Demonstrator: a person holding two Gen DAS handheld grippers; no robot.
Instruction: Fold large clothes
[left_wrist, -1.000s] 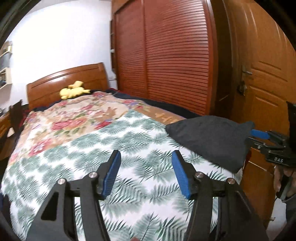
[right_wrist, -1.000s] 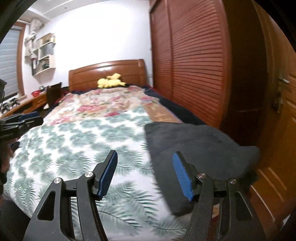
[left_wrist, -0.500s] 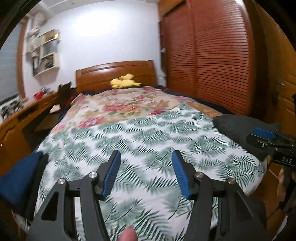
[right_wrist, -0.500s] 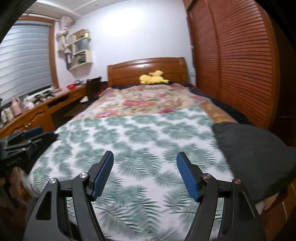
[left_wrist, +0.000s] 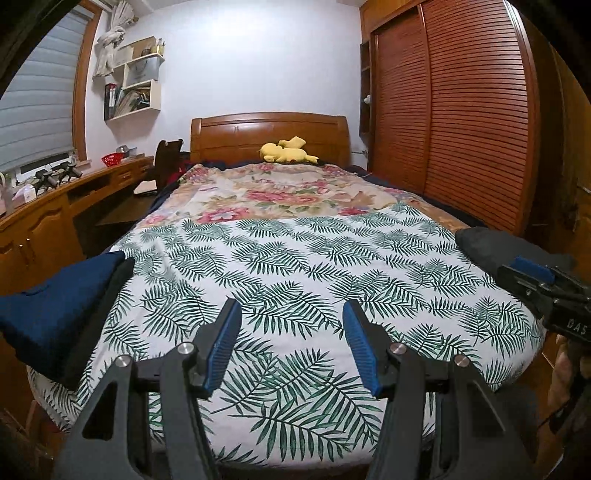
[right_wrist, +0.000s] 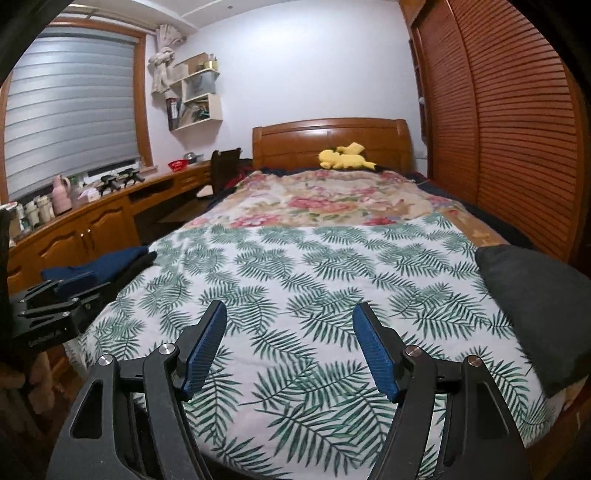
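- Left wrist view shows my left gripper (left_wrist: 291, 332) with its blue-padded jaws apart and nothing between them, hanging over the near part of the white bedspread printed with green fern leaves (left_wrist: 295, 258).
- My right gripper (right_wrist: 288, 334) is likewise empty; its jaws have just been opening wider, and only the leaf-print spread lies beneath the gap.
- At the far right edge of the bed a dark grey cloth garment (right_wrist: 532, 295) sits as a flat, compact bundle; I judge that one folded and set aside.
- At the near left edge a navy blue garment (left_wrist: 55, 306) rests on a black piece (left_wrist: 107, 306), both hanging partly over the side. They look stacked, but I cannot tell whether they are folded or waiting their turn.
- The middle of the spread carries no garment, so no fold is under way.
- My guess: one item done, and the left pile is the likely next source.
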